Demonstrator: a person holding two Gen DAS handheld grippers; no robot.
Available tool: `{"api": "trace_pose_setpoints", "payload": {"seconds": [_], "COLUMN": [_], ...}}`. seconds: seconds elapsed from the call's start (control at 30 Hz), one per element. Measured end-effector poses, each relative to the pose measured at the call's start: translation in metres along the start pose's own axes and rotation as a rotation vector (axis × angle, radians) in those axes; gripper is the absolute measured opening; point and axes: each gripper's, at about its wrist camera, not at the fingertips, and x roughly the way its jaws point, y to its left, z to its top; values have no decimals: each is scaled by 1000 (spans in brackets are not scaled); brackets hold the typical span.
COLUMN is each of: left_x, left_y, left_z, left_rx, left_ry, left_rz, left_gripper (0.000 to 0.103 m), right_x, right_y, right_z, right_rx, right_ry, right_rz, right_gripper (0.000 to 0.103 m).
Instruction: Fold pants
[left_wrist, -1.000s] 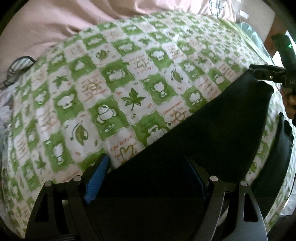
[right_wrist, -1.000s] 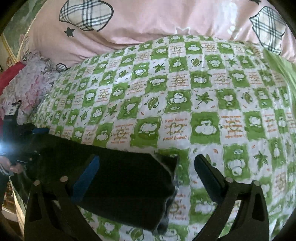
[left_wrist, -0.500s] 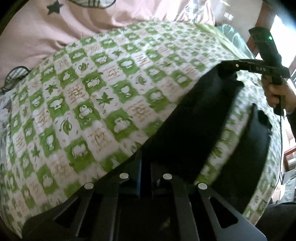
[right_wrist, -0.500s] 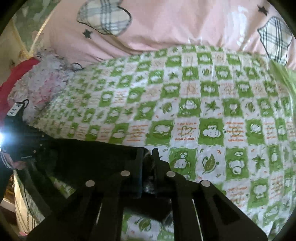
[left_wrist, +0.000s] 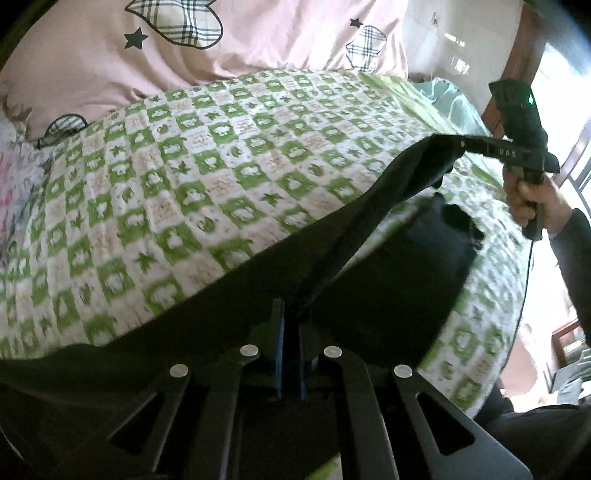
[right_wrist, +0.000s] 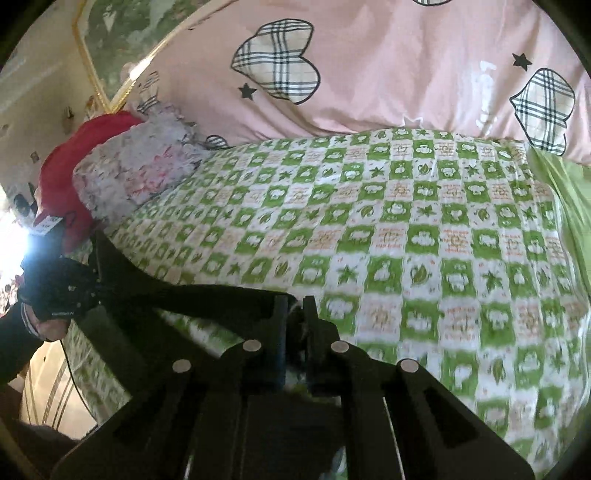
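The black pants (left_wrist: 376, 295) hang stretched between my two grippers above the green-and-white checked bedspread (left_wrist: 207, 192). My left gripper (left_wrist: 290, 314) is shut on one end of the pants. My right gripper (right_wrist: 294, 306) is shut on the other end; in the left wrist view it shows at the right (left_wrist: 458, 146), pinching the raised corner. A lower part of the pants (left_wrist: 439, 240) still rests on the bed. In the right wrist view the pants (right_wrist: 192, 295) run left toward the left gripper (right_wrist: 94, 291).
A pink duvet with plaid hearts (right_wrist: 369, 81) lies at the far side of the bed. A floral pillow (right_wrist: 140, 173) and a red cloth (right_wrist: 85, 147) lie at the left. A wooden bedpost (left_wrist: 517, 62) and a window stand at the right.
Both grippers closed on the pants and then lifted their ends off the bedspread. The cloth is now taut between them and raised higher than half a second ago.
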Motion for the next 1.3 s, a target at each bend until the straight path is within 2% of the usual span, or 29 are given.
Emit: {"api": "trace_pose_setpoints", "payload": {"seconds": [0.17,0.47,0.73,0.9,0.93,1.0,1.07,1.1,1.13,1.2,1.3], "left_x": [-6,-5,5,20,23,24,21,18,15,8,-2], "left_y": [-14,-44,-54,-57,-57,-56,-54,-53,-53,-52,-47], "left_z": [-22,-53,-72,-81,-83,-86,-90,-92,-95,-101,-109], "left_rx": [-24,-23,-38,-41,-48,-67,-97,-111,-125,-151,-199], "left_ry": [-9,5,31,76,85,89,85,79,69,56,41], "left_rz": [-32,-88,-101,-99,-98,-99,-117,-126,-128,-124,-121], "left_gripper": [4,4,4,7,9,14,22,27,31,36,38], "right_x": [-18,-27,-29,-20,-20,-23,-32,-38,-47,-59,-73], "right_y": [7,8,6,2,2,2,0,0,-2,-3,2], "right_z": [-32,-75,-95,-104,-105,-106,-107,-108,-108,-108,-105], "right_rx": [-25,-41,-56,-30,-30,-11,11,23,41,72,110], "right_ry": [3,64,111,152,156,154,147,135,112,74,12], "right_rz": [18,-27,-60,-76,-85,-98,-120,-130,-139,-129,-94], "right_gripper": [8,8,8,8,10,23,54,59,63,63,63]}}
